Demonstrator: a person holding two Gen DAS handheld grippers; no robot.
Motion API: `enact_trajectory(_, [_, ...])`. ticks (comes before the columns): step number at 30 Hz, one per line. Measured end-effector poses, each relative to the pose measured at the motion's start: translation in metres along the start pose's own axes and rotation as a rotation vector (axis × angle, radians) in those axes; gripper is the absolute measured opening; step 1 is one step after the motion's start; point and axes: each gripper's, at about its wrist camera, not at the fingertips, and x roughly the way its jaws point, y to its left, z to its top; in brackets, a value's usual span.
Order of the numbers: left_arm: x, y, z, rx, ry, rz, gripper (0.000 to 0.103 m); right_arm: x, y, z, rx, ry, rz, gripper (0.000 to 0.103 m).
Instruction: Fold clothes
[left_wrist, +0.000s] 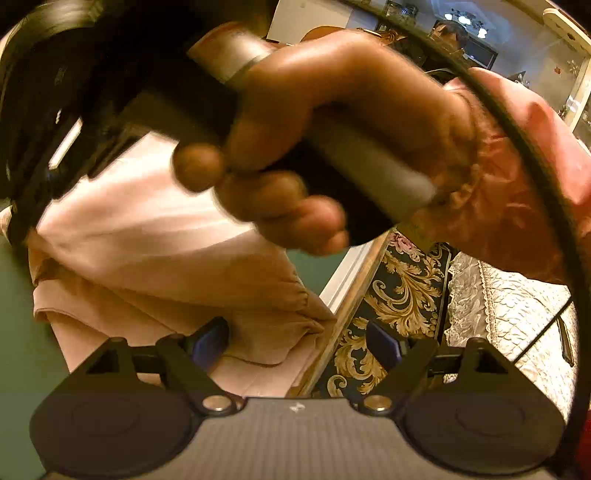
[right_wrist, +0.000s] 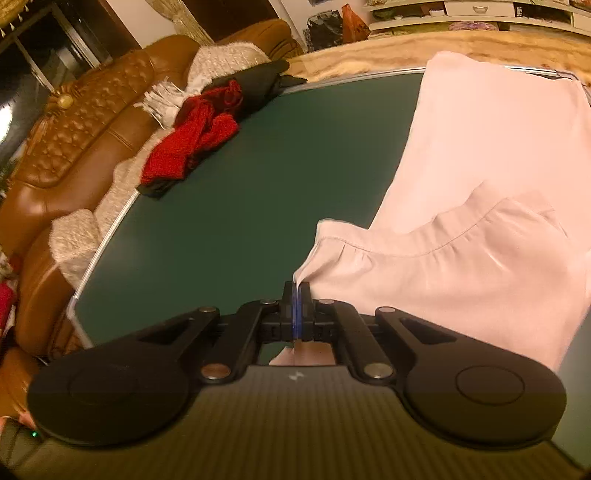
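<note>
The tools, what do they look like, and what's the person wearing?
Both tools, left and right, are black, with hinged linkage arms, silver rivets, round discs at each side, blue pads and a ribbed grey body bearing a small white mark. The hand wraps a grey-and-black handle. A black cable curves past a pink sleeve.

The garment (right_wrist: 480, 177) is pale pink and plain, lying on a dark green table (right_wrist: 258, 177) with a light wooden rim. At the table's far edge, a red knitted piece (right_wrist: 195, 136) lies on black cloth (right_wrist: 258, 83). The sofa (right_wrist: 74, 147) is tan-brown quilted leather, draped with a cream fringed throw (right_wrist: 221, 61). Both grippers are black with blue finger pads (left_wrist: 208, 341). The carpet (left_wrist: 399, 295) is dark navy with gold scrolls. The sleeve (left_wrist: 517, 177) is salmon pink.
</note>
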Motion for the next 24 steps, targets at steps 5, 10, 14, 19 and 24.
enact_trajectory(5, [-0.011,0.001,-0.003,-0.007,-0.008,0.016,0.086,-0.021,-0.007,-0.023,-0.013,-0.002,-0.046,0.007])
enact_trajectory(10, [-0.031,-0.001,-0.005,0.007,-0.039,0.027,0.085,-0.067,-0.013,-0.058,-0.053,-0.045,-0.091,0.023])
enact_trajectory(14, [-0.036,-0.012,-0.001,0.053,-0.026,-0.014,0.085,-0.104,-0.017,-0.085,-0.085,-0.079,-0.128,0.023])
enact_trajectory(19, [-0.024,-0.036,0.001,0.145,0.045,-0.057,0.085,-0.125,-0.006,-0.148,-0.151,-0.022,-0.203,0.023])
enact_trajectory(24, [-0.008,-0.043,0.005,0.16,0.089,-0.065,0.085,-0.111,0.006,-0.169,-0.199,0.031,-0.247,0.023])
